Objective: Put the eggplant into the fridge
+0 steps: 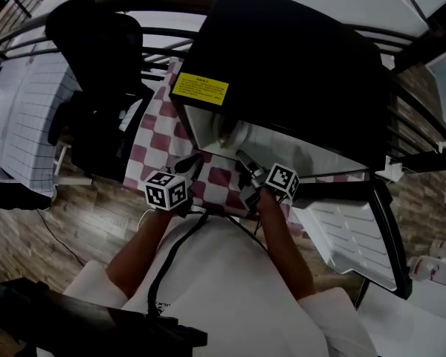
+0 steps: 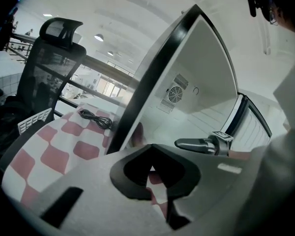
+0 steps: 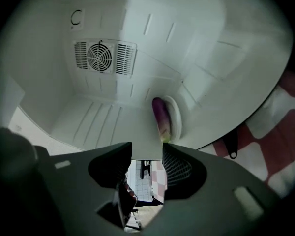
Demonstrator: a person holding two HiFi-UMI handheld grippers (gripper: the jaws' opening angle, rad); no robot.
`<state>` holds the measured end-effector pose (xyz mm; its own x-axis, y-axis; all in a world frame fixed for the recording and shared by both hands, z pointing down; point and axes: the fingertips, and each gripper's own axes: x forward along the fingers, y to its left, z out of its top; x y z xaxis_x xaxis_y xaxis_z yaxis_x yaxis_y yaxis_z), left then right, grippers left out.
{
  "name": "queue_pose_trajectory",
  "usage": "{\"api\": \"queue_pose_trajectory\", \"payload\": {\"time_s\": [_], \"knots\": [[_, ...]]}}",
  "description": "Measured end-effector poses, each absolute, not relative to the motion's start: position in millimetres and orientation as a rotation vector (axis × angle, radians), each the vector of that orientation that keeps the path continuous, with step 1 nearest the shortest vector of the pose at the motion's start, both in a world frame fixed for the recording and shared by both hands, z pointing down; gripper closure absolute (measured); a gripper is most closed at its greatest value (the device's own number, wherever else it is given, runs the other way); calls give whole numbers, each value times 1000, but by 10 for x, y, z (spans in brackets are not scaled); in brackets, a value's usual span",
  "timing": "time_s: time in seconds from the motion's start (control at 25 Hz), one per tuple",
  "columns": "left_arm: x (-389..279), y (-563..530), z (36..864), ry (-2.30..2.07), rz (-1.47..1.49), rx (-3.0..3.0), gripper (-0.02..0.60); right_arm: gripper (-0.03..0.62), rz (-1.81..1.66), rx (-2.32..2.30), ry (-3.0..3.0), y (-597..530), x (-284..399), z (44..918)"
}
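Wood plank floor [image 1: 74, 229] underfoot, table in a red and white checked cloth [image 1: 160, 136] right in front; left gripper [image 2: 151, 167] has its jaws together with nothing in them; right gripper [image 3: 146, 154] has jaws apart, nothing between them either; just past them is the black mini fridge [image 1: 282, 58], white door [image 1: 349, 233] swung open; yellow label [image 1: 199, 89] on top, print too small to read; eggplant [image 3: 161, 114] is inside on a white plate [image 3: 176, 113], long axis near vertical in the right gripper view, greenish end toward the jaws; fan grille [image 3: 99, 57] on the back wall.
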<state>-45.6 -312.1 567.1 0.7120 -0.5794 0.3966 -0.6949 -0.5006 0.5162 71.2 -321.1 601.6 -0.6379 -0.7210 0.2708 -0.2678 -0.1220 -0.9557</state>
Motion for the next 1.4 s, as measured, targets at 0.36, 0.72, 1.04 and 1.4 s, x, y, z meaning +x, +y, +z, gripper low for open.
{"api": "queue_pose_trajectory", "payload": {"time_s": [0.36,0.72,1.04,1.4], "knots": [[-176,-2931,5500,-911,227,2310,577,579,-1607,-1047,2031,-2702,913,5532],[-38,-2761,5170,-866,210,2406,577,588,-1363,-1130,2277,-2339,1065,5203],[-85,-2644,5017,-875,221,2457,577,589,-1065,-1244,2570,-2171,1049,4958],[-67,-2634,5056,-891,210,2440,577,589,-1045,-1250,2572,-2161,1050,4955]]}}
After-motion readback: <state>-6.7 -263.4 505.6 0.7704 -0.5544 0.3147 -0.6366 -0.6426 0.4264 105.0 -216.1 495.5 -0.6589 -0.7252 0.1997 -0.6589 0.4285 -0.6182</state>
